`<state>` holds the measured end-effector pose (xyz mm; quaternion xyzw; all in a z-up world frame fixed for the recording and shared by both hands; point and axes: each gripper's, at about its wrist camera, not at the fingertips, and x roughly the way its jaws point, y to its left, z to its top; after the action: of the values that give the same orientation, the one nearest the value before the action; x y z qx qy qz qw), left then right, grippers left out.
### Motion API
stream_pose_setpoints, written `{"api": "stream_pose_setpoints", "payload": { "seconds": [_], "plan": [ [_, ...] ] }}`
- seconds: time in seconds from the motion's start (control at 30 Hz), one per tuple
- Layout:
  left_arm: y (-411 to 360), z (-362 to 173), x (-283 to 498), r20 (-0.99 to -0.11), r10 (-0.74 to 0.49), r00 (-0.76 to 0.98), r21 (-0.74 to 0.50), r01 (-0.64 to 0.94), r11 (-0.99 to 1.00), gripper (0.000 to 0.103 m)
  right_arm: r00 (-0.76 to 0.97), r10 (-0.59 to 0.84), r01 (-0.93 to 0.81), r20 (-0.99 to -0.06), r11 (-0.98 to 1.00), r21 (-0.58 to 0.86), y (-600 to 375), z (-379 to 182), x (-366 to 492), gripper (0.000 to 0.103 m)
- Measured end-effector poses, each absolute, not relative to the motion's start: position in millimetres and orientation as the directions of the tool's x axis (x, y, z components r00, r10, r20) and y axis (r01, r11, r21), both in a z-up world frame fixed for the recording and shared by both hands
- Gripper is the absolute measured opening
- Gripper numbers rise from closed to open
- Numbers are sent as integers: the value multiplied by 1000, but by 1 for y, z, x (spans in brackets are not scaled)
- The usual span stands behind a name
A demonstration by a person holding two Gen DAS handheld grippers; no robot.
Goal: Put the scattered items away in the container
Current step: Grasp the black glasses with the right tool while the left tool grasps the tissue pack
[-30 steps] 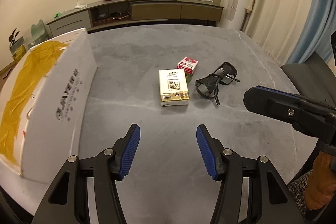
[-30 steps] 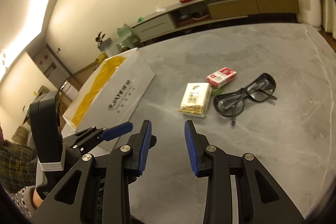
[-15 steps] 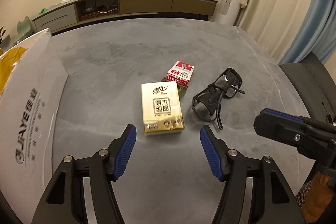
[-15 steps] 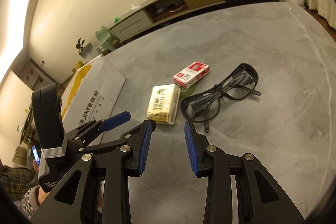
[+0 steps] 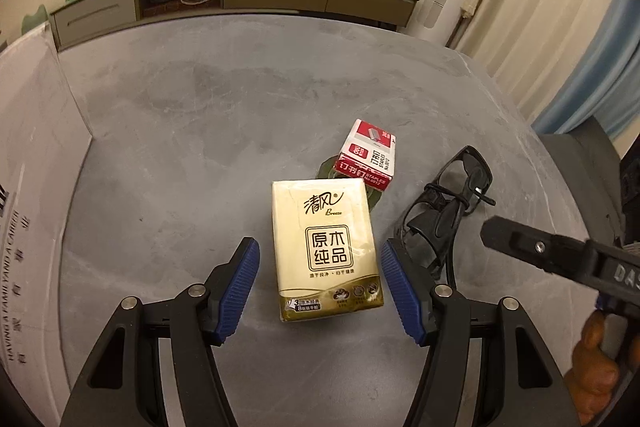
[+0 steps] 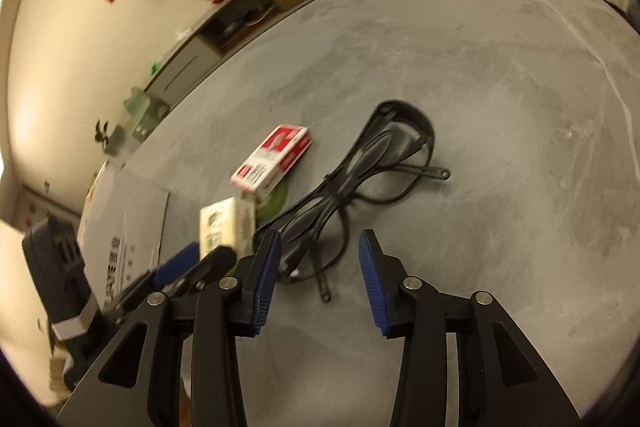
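Spread across both views, a grey stone-look table (image 5: 200, 115), bare but for a small cluster of clutter near its middle. Along the left edge in the left wrist view, a white cardboard box (image 5: 32, 195) with printed lettering on its flap, well apart from the cluster. Just right of the cluster, black folded glasses (image 6: 360, 183), arms crossed, lying flat on the tabletop. At centre, a pale yellow tissue pack (image 5: 326, 247), face up, flat on the table. Beyond it, a red-and-white staple box (image 5: 370, 157), resting partly on a thin green disc (image 6: 276, 201) that peeks out between box and pack. Low over the tissue pack, the left gripper (image 5: 320, 285), released and spread wide, blue pads either side of the pack with a gap on both sides, touching nothing. Close above the near end of the glasses, the right gripper (image 6: 318, 279), likewise released, jaws parted and empty, the tips of the glasses' arms lying between them. Right wrist view blurred toward its left side.
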<state>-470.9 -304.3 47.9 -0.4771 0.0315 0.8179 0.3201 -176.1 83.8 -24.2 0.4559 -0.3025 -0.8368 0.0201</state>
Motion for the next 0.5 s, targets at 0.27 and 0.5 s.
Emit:
{"api": "stream_pose_setpoints", "payload": {
  "seconds": [0.27,0.5],
  "plan": [
    [-302,38,-480,-794,511,-330,-275,-555,-785,64,-590,-191,-305,-784,-847,436,84,-33,-205,47],
    [-309,44,-480,-794,525,-305,-290,-570,-769,54,-592,-155,-232,-791,-907,352,69,-27,-207,21]
  ]
}}
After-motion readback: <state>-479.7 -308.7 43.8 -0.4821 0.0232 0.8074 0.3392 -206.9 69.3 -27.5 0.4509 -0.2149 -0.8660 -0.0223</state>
